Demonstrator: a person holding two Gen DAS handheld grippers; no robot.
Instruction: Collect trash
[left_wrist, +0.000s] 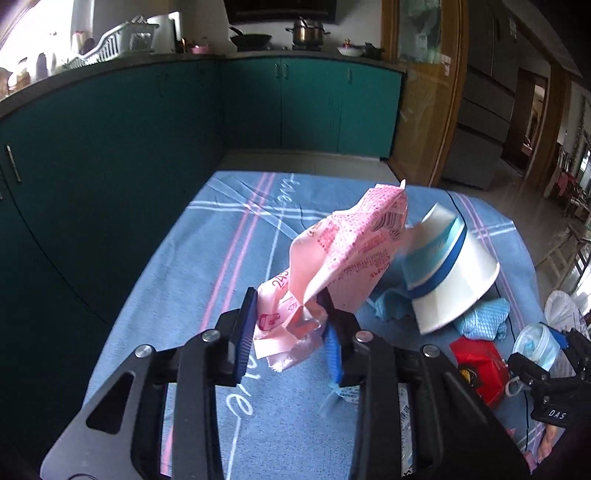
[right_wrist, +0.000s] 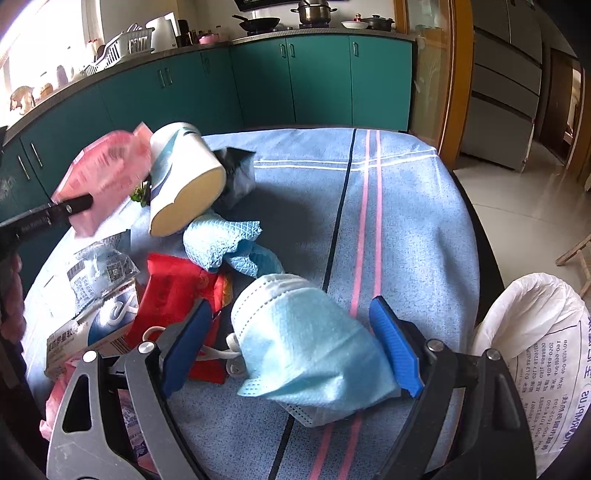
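My left gripper (left_wrist: 290, 314) is shut on a crumpled pink wrapper (left_wrist: 347, 251) and holds it above the blue cloth; the wrapper shows blurred at the left of the right wrist view (right_wrist: 107, 173). A white paper cup with blue bands (left_wrist: 447, 273) lies tipped beside it, also in the right wrist view (right_wrist: 184, 181). My right gripper (right_wrist: 291, 332) has its jaws wide, with a light blue face mask (right_wrist: 314, 339) between the fingers; the mask hangs against the right pad. In the left wrist view the right gripper (left_wrist: 554, 358) carries the mask (left_wrist: 537, 345).
A blue rag (right_wrist: 225, 240), red packet (right_wrist: 177, 288), dark wrapper (right_wrist: 236, 173), clear printed wrapper (right_wrist: 99, 269) and a box (right_wrist: 92, 332) lie on the blue-clothed table (right_wrist: 406, 221). A white sack (right_wrist: 539, 354) stands open at the right. Teal cabinets (right_wrist: 314, 81) are behind.
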